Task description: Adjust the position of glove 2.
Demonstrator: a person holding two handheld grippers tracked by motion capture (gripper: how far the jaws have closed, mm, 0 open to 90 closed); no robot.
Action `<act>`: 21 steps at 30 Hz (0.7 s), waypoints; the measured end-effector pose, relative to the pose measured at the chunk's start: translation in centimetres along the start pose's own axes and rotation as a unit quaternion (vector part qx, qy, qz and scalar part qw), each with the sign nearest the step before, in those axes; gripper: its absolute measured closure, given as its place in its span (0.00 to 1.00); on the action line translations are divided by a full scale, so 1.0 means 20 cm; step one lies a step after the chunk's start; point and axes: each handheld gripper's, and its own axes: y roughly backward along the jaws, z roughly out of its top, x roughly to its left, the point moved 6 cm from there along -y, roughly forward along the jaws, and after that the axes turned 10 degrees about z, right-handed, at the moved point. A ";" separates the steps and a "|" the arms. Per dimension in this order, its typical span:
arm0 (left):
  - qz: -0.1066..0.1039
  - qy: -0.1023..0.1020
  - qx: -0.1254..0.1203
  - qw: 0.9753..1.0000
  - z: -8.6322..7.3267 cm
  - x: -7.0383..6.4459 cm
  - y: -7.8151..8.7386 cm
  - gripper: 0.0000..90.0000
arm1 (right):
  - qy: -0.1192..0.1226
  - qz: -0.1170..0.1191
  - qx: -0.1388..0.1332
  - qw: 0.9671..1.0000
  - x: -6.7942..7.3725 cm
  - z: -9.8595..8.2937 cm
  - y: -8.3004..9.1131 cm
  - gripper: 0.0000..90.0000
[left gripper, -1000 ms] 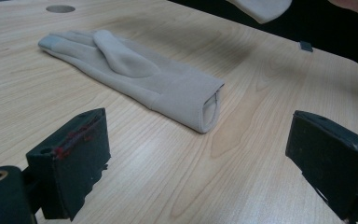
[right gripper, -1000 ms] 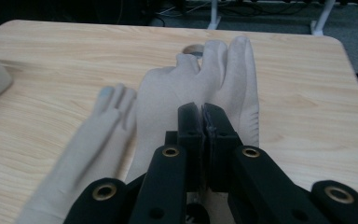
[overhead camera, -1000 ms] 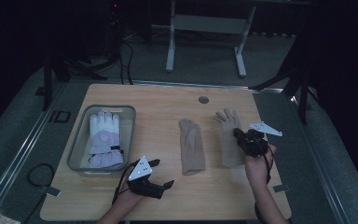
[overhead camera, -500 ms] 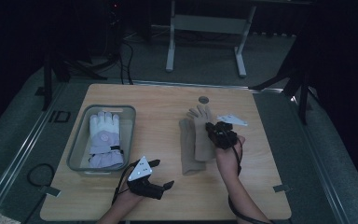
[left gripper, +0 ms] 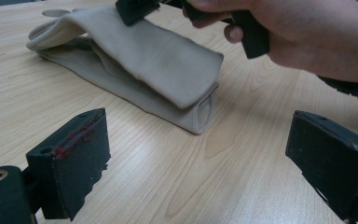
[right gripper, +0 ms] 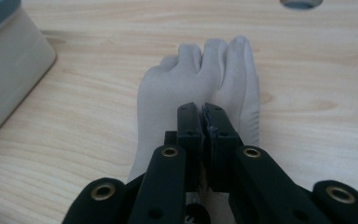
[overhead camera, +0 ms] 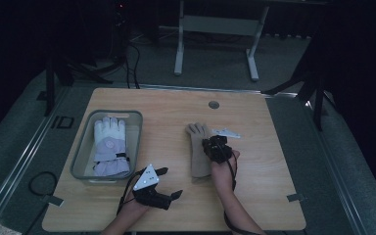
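Two beige gloves (overhead camera: pixel 199 152) lie stacked, one on the other, in the middle of the wooden table (overhead camera: pixel 274 147), fingers pointing away from the person. The right gripper (overhead camera: pixel 214 145) sits on top of the pair; in the right gripper view its jaws are pressed together, and whether glove fabric is pinched between them cannot be told. The left gripper (overhead camera: pixel 169 182) rests near the table's front edge, jaws wide apart and holding nothing. A clear plastic bin (overhead camera: pixel 81 156) at the left holds a white and lavender ski glove (overhead camera: pixel 108 147). "ID" (overhead camera: pixel 62 122) is marked just beyond the table's left edge.
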 end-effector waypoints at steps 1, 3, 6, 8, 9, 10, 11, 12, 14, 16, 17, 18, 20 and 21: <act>-0.001 0.000 0.000 1.000 0.00 0.00 0.00 0.07 | -0.002 0.001 0.002 1.000 0.00 -0.01 0.00 0.95; -0.001 0.000 0.000 1.000 0.00 0.00 0.00 0.07 | 0.000 0.000 0.007 1.000 0.00 -0.03 -0.02 0.94; -0.004 -0.001 0.002 1.000 0.00 -0.01 -0.01 0.07 | 0.005 0.000 0.017 1.000 0.00 -0.06 -0.03 0.92; -0.005 -0.001 0.004 1.000 0.00 -0.01 -0.01 0.07 | 0.009 0.001 0.028 1.000 -0.01 -0.09 -0.05 0.89; -0.006 -0.001 0.005 1.000 -0.01 -0.01 -0.01 0.07 | 0.013 0.000 0.033 0.999 -0.01 -0.10 -0.06 0.87; -0.007 0.000 0.005 1.000 -0.01 -0.01 -0.01 0.07 | 0.014 0.001 0.039 0.999 -0.02 -0.11 -0.07 0.85; -0.007 0.000 0.005 1.000 -0.01 -0.01 -0.01 0.07 | 0.014 0.001 0.039 0.999 -0.02 -0.11 -0.07 0.85; -0.009 -0.001 0.006 1.000 -0.01 -0.02 -0.01 0.07 | 0.014 0.001 0.047 0.999 -0.04 -0.13 -0.09 0.83; -0.009 -0.001 0.006 1.000 -0.01 -0.02 -0.01 0.07 | 0.016 0.008 0.058 0.998 -0.05 -0.15 -0.10 0.78; -0.009 -0.001 0.007 1.000 -0.01 -0.02 -0.01 0.07 | 0.019 0.012 0.059 0.998 -0.05 -0.15 -0.10 0.71; -0.009 -0.001 0.007 1.000 -0.01 -0.02 -0.01 0.07 | 0.019 0.012 0.059 0.998 -0.05 -0.15 -0.10 0.71; -0.009 -0.001 0.009 1.000 -0.01 -0.02 -0.01 0.07 | 0.020 0.026 0.057 0.998 -0.05 -0.14 -0.09 0.63; -0.008 -0.001 0.012 1.000 -0.01 -0.01 -0.01 0.07 | 0.032 0.033 0.053 0.998 -0.05 -0.13 -0.07 0.51; -0.008 -0.001 0.012 1.000 -0.01 -0.01 -0.01 0.07 | 0.032 0.033 0.053 0.998 -0.05 -0.13 -0.07 0.51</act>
